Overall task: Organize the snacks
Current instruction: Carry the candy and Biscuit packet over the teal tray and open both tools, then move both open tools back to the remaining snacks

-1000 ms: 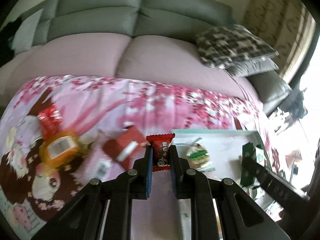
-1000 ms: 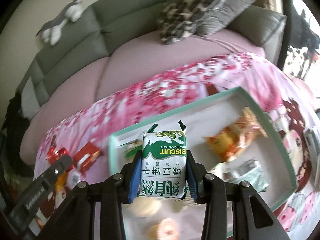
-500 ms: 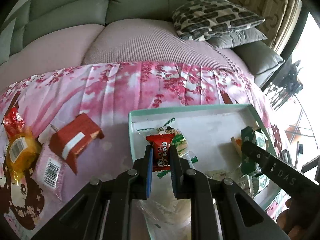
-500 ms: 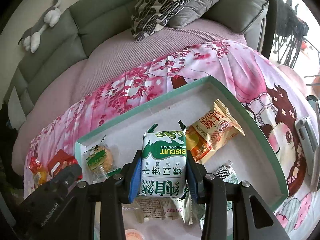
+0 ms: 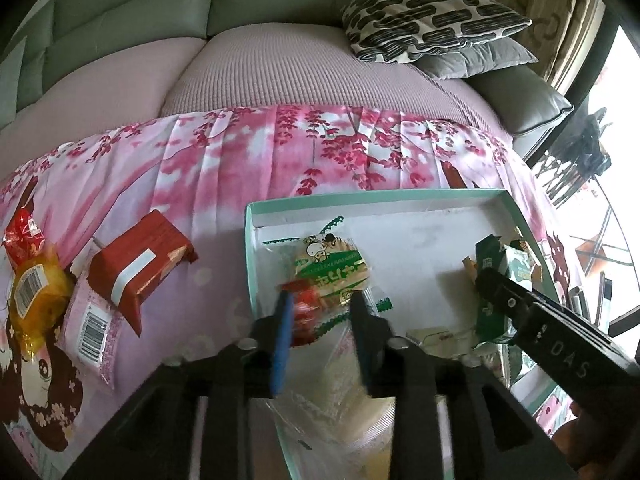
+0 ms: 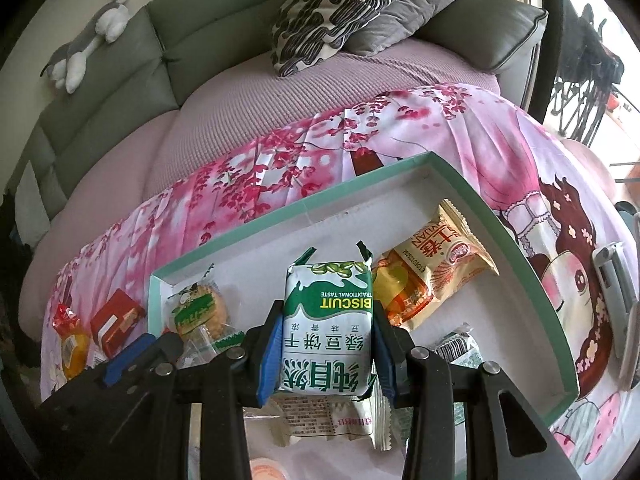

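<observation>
My left gripper [image 5: 320, 320] hangs over the near left corner of the teal-rimmed white tray [image 5: 360, 198]. Its jaws are opening. A small red candy packet [image 5: 304, 312], blurred, sits loose between them beside the blue left pad, above a green-and-white cracker packet [image 5: 332, 268]. My right gripper [image 6: 326, 316] is shut on an upright green-and-white biscuit pack [image 6: 328, 344] over the middle of the tray [image 6: 500, 220]. An orange snack bag [image 6: 436, 264] and a round cracker packet [image 6: 196, 312] lie inside. More packets under the biscuit pack are partly hidden.
On the pink blossom cloth left of the tray lie a red box [image 5: 136, 264], a pink barcoded packet [image 5: 88, 328], a yellow packet [image 5: 32, 292] and a red wrapper [image 5: 22, 236]. Patterned cushions [image 5: 432, 16] rest on the sofa behind. A silver device [image 6: 612, 276] lies right of the tray.
My left gripper swung right from the loose snacks to over the tray and sank, then its jaws parted and the red packet came loose. The right gripper lowered slightly, still gripping the biscuit pack.
</observation>
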